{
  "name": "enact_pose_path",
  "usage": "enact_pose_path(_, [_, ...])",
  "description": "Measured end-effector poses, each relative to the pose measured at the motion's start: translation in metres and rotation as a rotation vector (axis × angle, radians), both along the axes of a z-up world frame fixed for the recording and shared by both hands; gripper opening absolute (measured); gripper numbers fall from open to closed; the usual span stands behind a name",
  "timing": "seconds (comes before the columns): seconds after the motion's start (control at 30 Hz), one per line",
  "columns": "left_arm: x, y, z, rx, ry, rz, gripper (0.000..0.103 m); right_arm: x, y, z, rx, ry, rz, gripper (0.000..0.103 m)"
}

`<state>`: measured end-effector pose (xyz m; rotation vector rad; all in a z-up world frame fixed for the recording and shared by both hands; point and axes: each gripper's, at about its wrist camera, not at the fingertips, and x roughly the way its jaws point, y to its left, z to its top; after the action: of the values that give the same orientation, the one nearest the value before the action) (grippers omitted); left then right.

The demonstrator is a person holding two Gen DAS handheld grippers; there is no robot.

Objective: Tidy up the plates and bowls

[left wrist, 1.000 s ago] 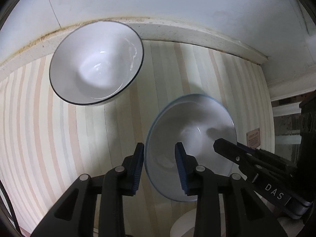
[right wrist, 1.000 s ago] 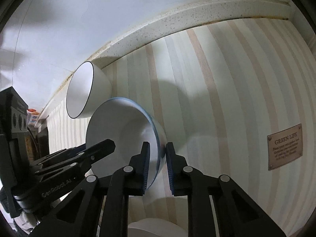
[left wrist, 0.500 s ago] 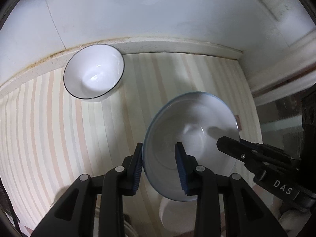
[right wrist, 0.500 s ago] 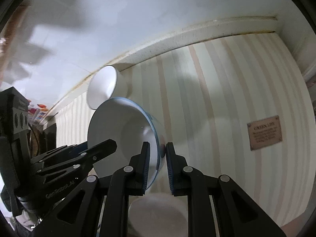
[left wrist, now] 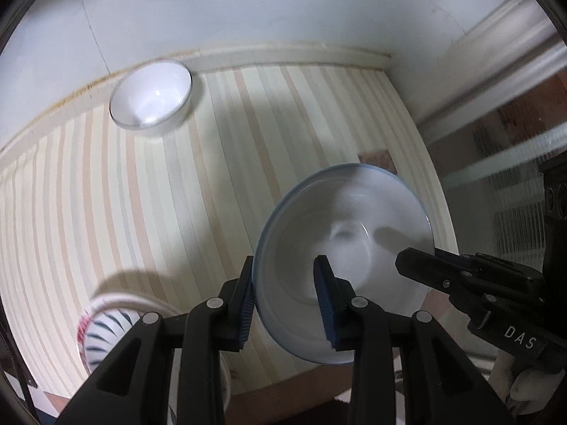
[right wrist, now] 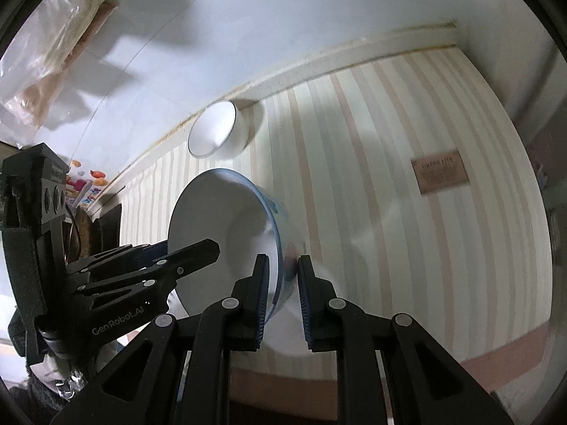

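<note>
Countertop covered with a cream and tan striped mat (left wrist: 149, 212) fills most of both views, running back to a pale speckled ledge (left wrist: 283, 55) under a white wall (left wrist: 248, 7). Above the mat, a white ceramic bowl with a thin blue rim (left wrist: 358, 219) is held tilted in the air, clear of the surface, its outside showing a blue and red pattern in the right wrist view (right wrist: 283, 212). The left gripper (left wrist: 287, 304) clamps the near rim of this bowl, one blue pad outside the wall and one inside. The right gripper (right wrist: 281, 290) pinches the opposite rim the same way, pads pressed on either side of the wall. A smaller white bowl with a thin dark rim (left wrist: 152, 97) stands upright well apart from the held one, at the back of the mat against the ledge. A white bowl with dark stripes and a red edge (left wrist: 106, 329) sits at the mat's near edge, partly hidden behind the left gripper. A small brown label (right wrist: 441, 171) lies flat on the mat to the right
</note>
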<state>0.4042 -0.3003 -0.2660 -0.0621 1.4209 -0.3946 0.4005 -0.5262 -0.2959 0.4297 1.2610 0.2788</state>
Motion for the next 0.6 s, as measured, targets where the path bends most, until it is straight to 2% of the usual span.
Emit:
enact_pose_path(0.27, [-0.021,-0.010,-0.032,0.049,0.064,-0.031,0.029,-0.034,-0.005,-0.041,0.027,0.090,-0.018,0.018])
enact_pose_path(0.6, [-0.026,-0.019,-0.055,0.109,0.094,-0.054,0.029,-0.043,-0.006,-0.075,0.040,0.145,-0.023,0.018])
